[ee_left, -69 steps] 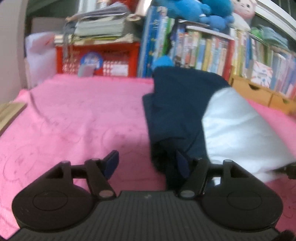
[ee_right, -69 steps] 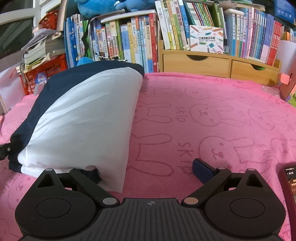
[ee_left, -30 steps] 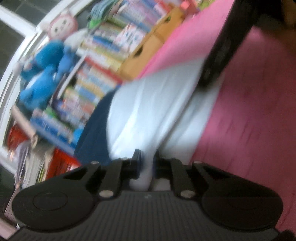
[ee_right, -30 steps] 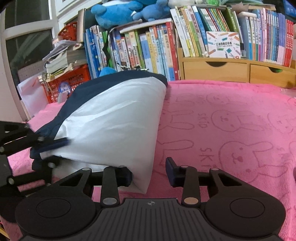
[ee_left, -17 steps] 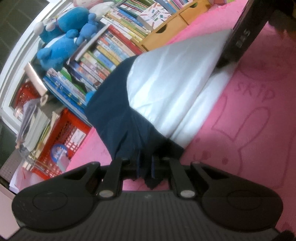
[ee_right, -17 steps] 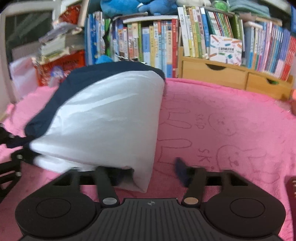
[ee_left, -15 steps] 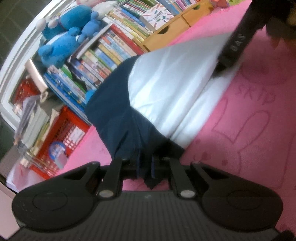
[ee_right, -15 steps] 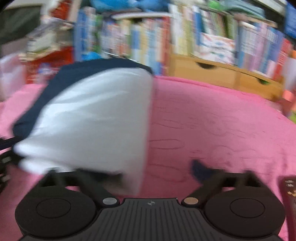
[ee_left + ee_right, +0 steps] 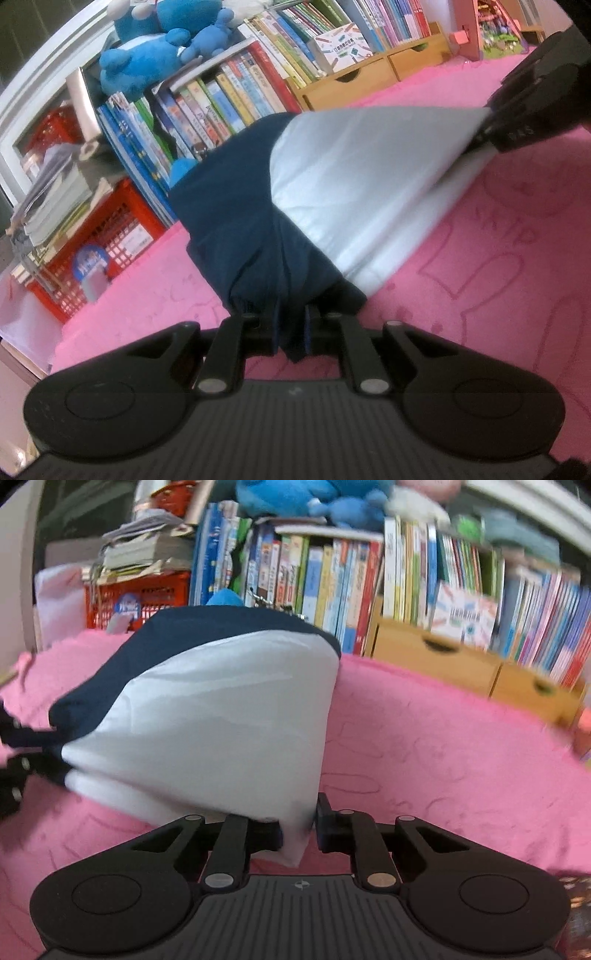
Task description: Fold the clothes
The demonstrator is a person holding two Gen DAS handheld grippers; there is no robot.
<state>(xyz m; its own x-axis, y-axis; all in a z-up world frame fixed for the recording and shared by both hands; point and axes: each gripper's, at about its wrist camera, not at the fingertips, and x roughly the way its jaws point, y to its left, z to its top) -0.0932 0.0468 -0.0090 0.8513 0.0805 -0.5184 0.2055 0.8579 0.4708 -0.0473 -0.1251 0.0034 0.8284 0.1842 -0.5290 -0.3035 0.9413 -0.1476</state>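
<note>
A navy and white garment (image 9: 332, 192) lies part folded on the pink rabbit-print towel (image 9: 498, 288). My left gripper (image 9: 291, 332) is shut on its navy corner, held just above the towel. My right gripper (image 9: 299, 830) is shut on the white corner (image 9: 291, 845) of the same garment (image 9: 221, 716). The right gripper also shows in the left wrist view (image 9: 532, 110) at the far right, pinching the white edge. The left gripper shows at the left edge of the right wrist view (image 9: 18, 760). The lifted near edge is stretched between both grippers.
A row of books (image 9: 351, 576) and wooden drawers (image 9: 436, 653) stand along the back. A red crate (image 9: 96, 236) with stacked papers sits at the back left. Blue plush toys (image 9: 147, 51) sit on the books. A dark phone-like object (image 9: 576, 915) lies at the right.
My right gripper has closed on the white corner and lifted it. My left gripper stays shut on the navy corner, and the near edge now hangs taut between them.
</note>
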